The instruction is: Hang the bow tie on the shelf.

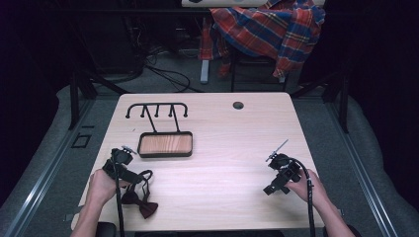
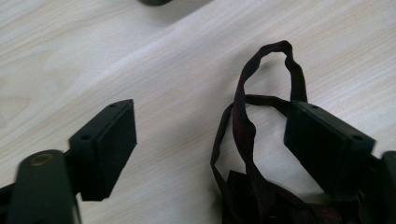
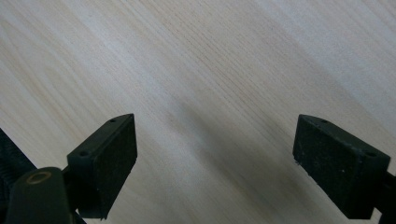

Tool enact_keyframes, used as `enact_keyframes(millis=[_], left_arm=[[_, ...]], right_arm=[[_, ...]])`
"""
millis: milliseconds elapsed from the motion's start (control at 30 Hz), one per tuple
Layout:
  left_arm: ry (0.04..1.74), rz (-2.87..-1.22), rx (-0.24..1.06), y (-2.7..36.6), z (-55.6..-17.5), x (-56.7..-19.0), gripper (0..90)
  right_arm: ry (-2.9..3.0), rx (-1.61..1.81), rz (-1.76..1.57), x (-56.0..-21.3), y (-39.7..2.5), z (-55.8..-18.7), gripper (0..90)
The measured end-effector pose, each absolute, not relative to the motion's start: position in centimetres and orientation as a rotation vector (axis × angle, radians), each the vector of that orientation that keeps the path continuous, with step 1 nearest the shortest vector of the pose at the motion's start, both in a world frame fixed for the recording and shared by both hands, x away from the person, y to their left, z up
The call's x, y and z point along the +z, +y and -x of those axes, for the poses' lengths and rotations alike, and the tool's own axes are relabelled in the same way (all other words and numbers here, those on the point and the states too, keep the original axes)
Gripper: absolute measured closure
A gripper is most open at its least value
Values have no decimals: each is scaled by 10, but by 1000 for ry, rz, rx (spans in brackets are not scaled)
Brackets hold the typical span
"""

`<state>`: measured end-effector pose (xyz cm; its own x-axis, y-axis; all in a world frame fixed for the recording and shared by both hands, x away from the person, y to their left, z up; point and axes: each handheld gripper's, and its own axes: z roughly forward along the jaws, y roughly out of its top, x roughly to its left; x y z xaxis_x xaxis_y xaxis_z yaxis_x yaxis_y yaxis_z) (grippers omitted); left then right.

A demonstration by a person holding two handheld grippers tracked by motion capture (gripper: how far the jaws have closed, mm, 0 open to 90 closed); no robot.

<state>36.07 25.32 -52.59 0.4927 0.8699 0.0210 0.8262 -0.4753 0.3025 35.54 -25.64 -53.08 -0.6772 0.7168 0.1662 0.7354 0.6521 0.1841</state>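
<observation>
The left gripper (image 1: 143, 177) hovers low at the near left corner of the table (image 1: 232, 143), its jaws spread wide with nothing yet pinched between them, over a dark maroon bow tie (image 1: 141, 202) that lies flat by the near edge. In the left gripper view the bow tie's neck strap (image 2: 245, 121) loops up between the jaws, closer to the right-hand pad, which seems to touch or overlap it. The step in hand looks like picking the tie up, probably to hang it on the black hook rack (image 1: 157, 109) standing behind the wooden tray (image 1: 165, 144). To do it well, centre the strap between the pads, lower until they bracket both runs of the loop, then close firmly, since thin fabric may slip. The right gripper (image 1: 271, 186) rests at the near right, jaws wide apart over bare wood.
</observation>
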Motion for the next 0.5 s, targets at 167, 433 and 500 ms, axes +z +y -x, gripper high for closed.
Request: enact_keyframes(millis=[167,433,500], left_arm=[[1412,-2518,234,250,-362,-528,323],[1393,-2567,220,242,-363,-534,531],[1391,-2583,222,242,-363,-534,566]], right_arm=[[-2779,-373,1234,-531,-256,-355,134],[-2768,-390,1249,-532,-256,-355,134],[-2776,-375,1239,-531,-257,-355,133]])
